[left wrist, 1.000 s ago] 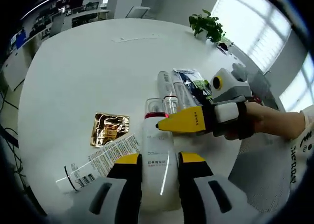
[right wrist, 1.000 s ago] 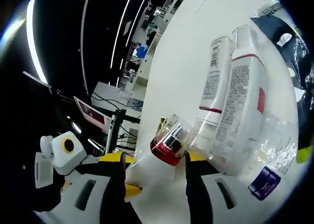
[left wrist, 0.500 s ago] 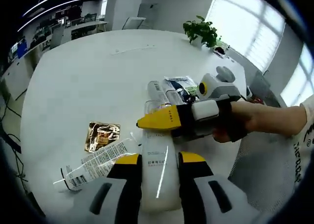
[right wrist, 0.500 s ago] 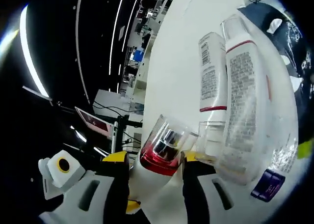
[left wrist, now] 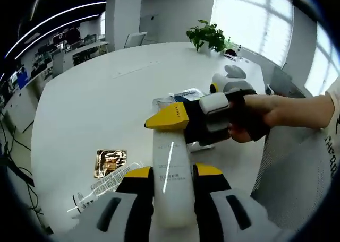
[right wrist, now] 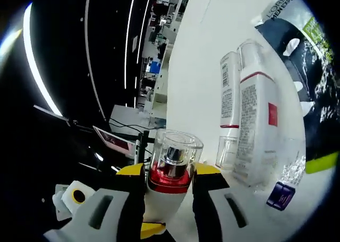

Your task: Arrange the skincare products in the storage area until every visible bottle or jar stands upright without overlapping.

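A white bottle (left wrist: pixel 171 178) with a red collar and clear cap (right wrist: pixel 172 160) is held up off the white table (left wrist: pixel 101 93). My left gripper (left wrist: pixel 172 173) is shut on its lower body. In the left gripper view my right gripper (left wrist: pixel 175 120), held by a hand (left wrist: pixel 265 117), crosses over the bottle's top end. In the right gripper view that gripper (right wrist: pixel 170 170) has its jaws shut on the capped neck. On the table lie a white tube (right wrist: pixel 229 101) and a second white bottle with a red band (right wrist: pixel 255 125), side by side.
A black L'Oréal pack (right wrist: pixel 313 67) lies beyond the two lying bottles, and a small purple jar (right wrist: pixel 280 195) sits near them. A gold sachet (left wrist: pixel 110 162) and a clear barcoded sachet (left wrist: pixel 106 186) lie to the left. A potted plant (left wrist: pixel 207 36) stands at the table's far edge.
The white bottle has come up off the table, its capped end swinging in between my right jaws. Both views have risen, so the table sits lower and farther away.
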`<control>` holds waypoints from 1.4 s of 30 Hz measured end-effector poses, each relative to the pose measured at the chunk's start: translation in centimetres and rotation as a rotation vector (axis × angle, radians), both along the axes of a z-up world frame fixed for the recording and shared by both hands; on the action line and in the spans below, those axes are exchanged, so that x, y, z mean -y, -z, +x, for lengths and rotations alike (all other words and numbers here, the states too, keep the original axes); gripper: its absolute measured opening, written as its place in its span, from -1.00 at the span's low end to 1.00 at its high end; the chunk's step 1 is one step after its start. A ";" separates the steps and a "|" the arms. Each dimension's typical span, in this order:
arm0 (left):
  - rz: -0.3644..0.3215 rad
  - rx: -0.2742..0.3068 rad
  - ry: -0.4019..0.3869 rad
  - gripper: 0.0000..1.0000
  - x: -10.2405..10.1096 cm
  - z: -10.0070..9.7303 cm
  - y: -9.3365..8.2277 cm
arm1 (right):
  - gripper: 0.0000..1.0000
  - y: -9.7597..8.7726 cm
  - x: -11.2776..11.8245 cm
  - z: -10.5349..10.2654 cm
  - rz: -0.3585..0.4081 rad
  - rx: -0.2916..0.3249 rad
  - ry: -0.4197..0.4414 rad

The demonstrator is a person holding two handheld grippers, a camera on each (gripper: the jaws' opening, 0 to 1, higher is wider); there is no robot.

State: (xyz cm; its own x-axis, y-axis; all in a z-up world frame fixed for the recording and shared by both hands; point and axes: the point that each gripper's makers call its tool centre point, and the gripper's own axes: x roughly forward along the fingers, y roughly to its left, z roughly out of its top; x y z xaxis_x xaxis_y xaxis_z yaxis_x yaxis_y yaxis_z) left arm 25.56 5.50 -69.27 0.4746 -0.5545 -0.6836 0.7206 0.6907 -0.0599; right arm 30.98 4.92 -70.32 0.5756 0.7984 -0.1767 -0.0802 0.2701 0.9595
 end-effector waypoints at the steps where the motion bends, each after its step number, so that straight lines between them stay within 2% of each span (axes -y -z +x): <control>1: 0.013 0.019 0.006 -0.52 0.2 0.0 -0.1 | -0.33 -0.2 0.2 0.0 0.001 0.007 0.001; 3: 0.053 0.064 0.028 -0.51 0.3 0.0 -0.3 | -0.34 -0.7 0.5 -0.1 0.010 0.019 0.003; 6: 0.081 0.093 0.042 -0.51 0.4 0.1 -0.4 | -0.37 -1.3 0.8 -0.2 0.013 0.046 0.002; 12: 0.102 0.138 0.063 -0.50 0.9 0.4 -0.6 | -0.42 -2.6 1.9 -0.4 0.020 0.109 0.007; 17: 0.159 0.195 0.111 -0.49 1.6 0.4 -0.6 | -0.44 -3.5 2.6 -0.6 -0.035 0.178 -0.004; 21: 0.142 0.198 0.117 -0.48 2.3 0.2 -0.8 | -0.44 -4.1 3.2 -0.8 -0.066 0.213 -0.009; 33: 0.122 0.220 0.162 -0.48 4.5 -0.6 -1.1 | -0.45 -5.8 4.6 -1.7 -0.221 0.378 -0.070; 42: 0.111 0.209 0.190 -0.48 5.1 -1.1 -0.7 | -0.46 -6.1 5.1 -2.8 -0.314 0.484 -0.117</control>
